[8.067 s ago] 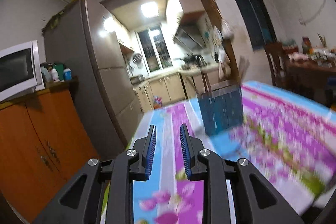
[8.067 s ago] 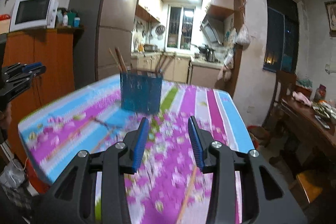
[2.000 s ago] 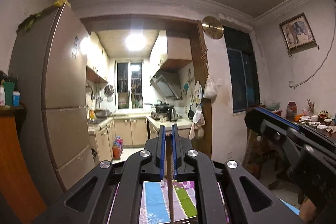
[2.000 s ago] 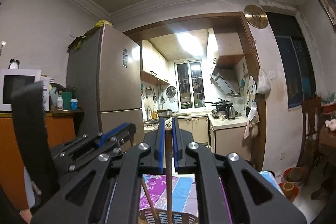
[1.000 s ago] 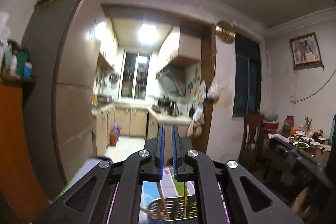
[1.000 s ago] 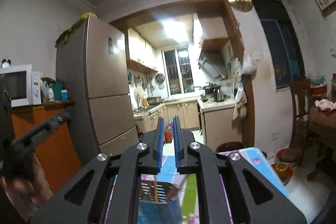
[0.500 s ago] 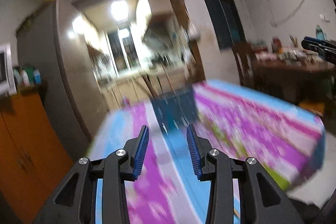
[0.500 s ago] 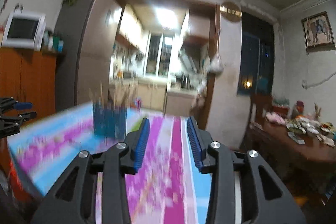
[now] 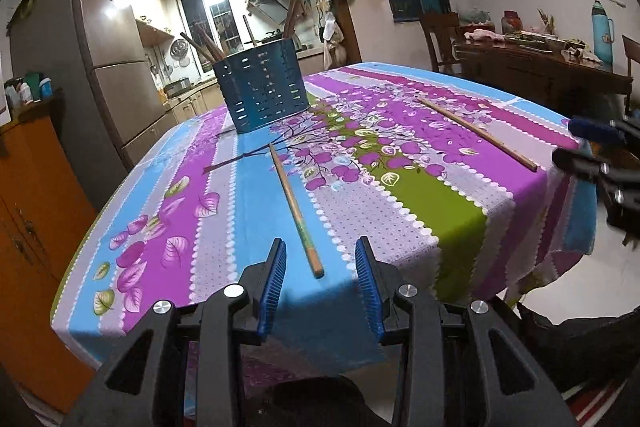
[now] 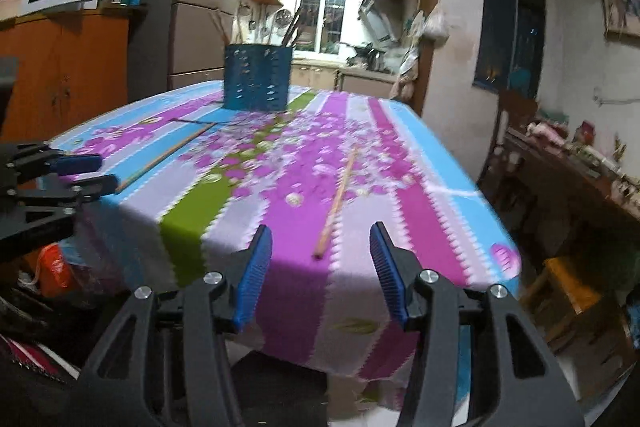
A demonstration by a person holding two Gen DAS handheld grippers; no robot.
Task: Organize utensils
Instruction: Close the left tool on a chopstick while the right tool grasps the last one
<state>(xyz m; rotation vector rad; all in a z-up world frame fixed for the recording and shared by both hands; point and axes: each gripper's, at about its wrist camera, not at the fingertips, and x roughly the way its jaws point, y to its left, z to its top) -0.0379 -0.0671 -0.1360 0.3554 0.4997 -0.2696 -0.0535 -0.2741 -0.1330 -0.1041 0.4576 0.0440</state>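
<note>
Chopstick [image 9: 295, 209] laid on the floral surface [image 9: 440, 203] just ahead of the left tool [image 9: 321, 261], nothing gripped, second chopstick [image 10: 335, 201] ahead of the right tool [image 10: 321, 246], jaws just opened further, nothing between them, blue holder [image 9: 262, 89] set well beyond.

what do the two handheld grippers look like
Both match: the left gripper and right gripper have matte black angular plastic bodies with triangular cut-outs, round silver screw heads on top, and two fingers faced with ribbed blue pads. No cables, markings or sleeves show.
</note>
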